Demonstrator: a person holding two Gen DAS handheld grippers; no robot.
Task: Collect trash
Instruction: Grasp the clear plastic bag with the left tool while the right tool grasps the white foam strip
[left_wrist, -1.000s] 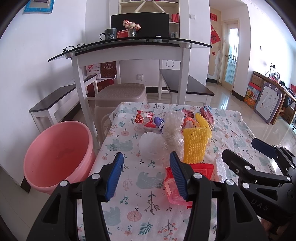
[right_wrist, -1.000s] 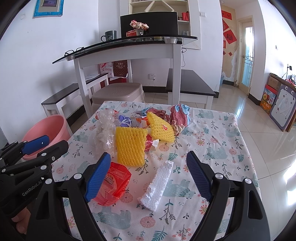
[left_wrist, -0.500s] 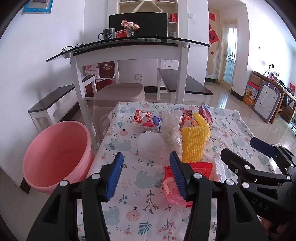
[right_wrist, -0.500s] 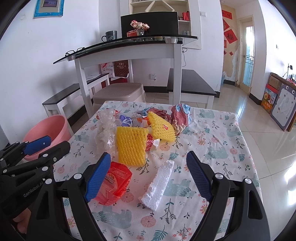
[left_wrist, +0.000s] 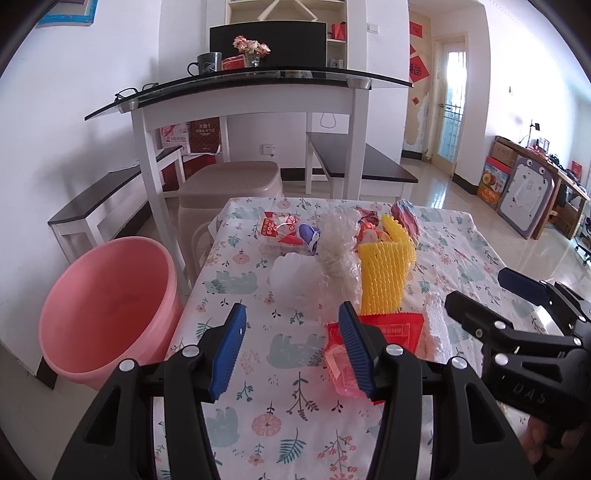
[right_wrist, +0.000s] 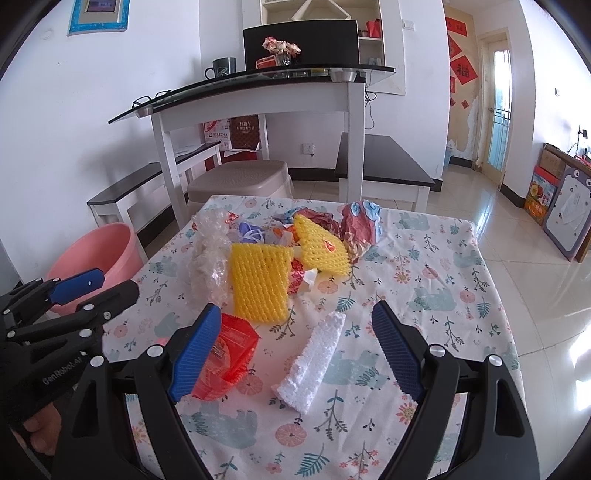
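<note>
Table (right_wrist: 480, 295) with floral cloth carries the trash pile at its middle-far part; near edge and right side bare. Pink basin (left_wrist: 107, 306) sits on the floor off the table's left edge. Yellow foam net (right_wrist: 260, 282) lies flat, just behind the red wrapper (right_wrist: 231, 350). White foam strip (right_wrist: 314, 362) — long axis runs near-to-far, tilted slightly right — lies between the right gripper's (right_wrist: 295, 347) spread jaws, untouched. Left gripper (left_wrist: 291, 350) also open, empty, red wrapper just beside its right finger.
</note>
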